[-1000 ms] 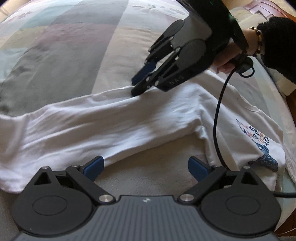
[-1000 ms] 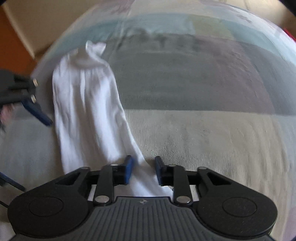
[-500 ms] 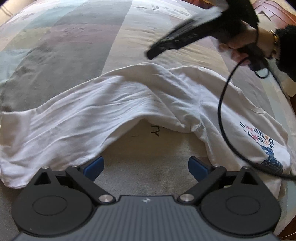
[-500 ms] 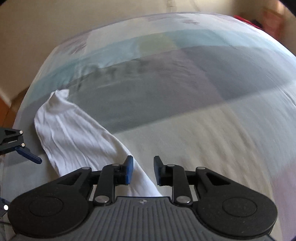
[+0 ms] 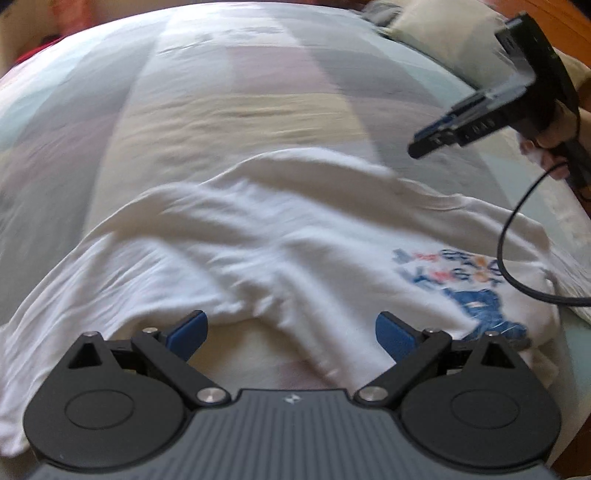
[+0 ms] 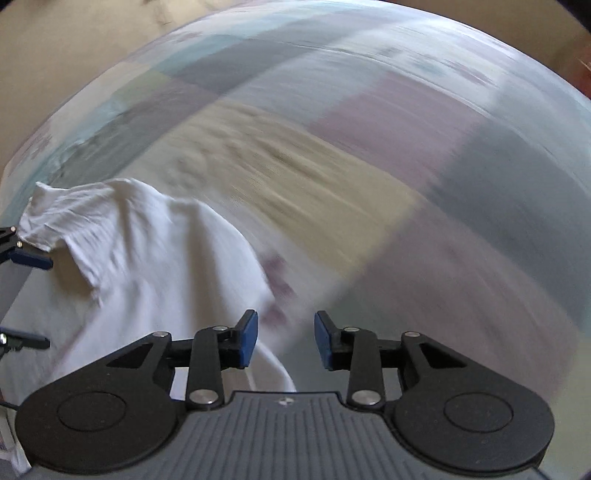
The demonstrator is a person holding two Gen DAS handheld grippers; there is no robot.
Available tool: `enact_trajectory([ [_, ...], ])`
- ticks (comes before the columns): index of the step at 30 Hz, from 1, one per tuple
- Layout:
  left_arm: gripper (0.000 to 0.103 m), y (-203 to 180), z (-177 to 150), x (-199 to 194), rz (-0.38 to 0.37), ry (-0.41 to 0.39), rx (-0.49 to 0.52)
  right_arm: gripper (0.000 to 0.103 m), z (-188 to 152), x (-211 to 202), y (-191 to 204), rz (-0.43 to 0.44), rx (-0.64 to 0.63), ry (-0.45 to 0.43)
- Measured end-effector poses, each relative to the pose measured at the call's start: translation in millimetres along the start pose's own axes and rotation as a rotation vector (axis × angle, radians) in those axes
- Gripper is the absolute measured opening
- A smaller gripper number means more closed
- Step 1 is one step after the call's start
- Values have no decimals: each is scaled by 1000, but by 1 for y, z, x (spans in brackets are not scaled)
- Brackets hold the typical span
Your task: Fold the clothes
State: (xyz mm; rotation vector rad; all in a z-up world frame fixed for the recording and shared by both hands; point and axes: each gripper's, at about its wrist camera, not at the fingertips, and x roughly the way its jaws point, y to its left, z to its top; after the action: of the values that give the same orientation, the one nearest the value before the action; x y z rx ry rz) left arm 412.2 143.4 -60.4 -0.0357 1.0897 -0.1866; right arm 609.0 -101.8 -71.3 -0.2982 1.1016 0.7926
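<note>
A white T-shirt [image 5: 266, 236] with a blue and red print [image 5: 469, 280] lies rumpled across the bed; it also shows in the right wrist view [image 6: 147, 258], at the left. My left gripper [image 5: 290, 330] is open and empty, low over the shirt's near edge. My right gripper [image 6: 284, 339] is open and empty, lifted above the shirt's far edge. It appears in the left wrist view [image 5: 436, 142] at the upper right, clear of the cloth, with its cable [image 5: 517, 236] hanging over the print.
The bed has a patchwork cover [image 5: 240, 81] of grey, pink, beige and pale blue blocks. A pillow [image 5: 443, 33] lies at the far right. Wooden furniture [image 5: 569, 22] stands behind it. The right wrist view is motion-blurred.
My right gripper has let go of the shirt, opened and swung up and to the right. The shirt has dropped flatter on the bed. My left gripper has moved closer over the shirt.
</note>
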Motion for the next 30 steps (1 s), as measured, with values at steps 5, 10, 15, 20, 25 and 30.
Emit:
enact_trajectory([
  [5,97,-41,18,16,-70,6,116,41,-56,-22,-44,-50,148,5],
  [10,97,-90,34,32,-106,12,239,41,-95,-27,-63,-64,231,4],
  [15,97,-116,46,43,-124,17,279,37,-112,-18,-65,-53,242,29],
  [20,97,-126,54,46,-136,26,295,15,-120,-17,-53,63,247,34],
  [25,97,-129,57,42,-137,22,291,15,-130,-18,-25,182,270,51],
  [30,97,-131,57,44,-143,36,273,15,-145,-10,7,286,300,97],
])
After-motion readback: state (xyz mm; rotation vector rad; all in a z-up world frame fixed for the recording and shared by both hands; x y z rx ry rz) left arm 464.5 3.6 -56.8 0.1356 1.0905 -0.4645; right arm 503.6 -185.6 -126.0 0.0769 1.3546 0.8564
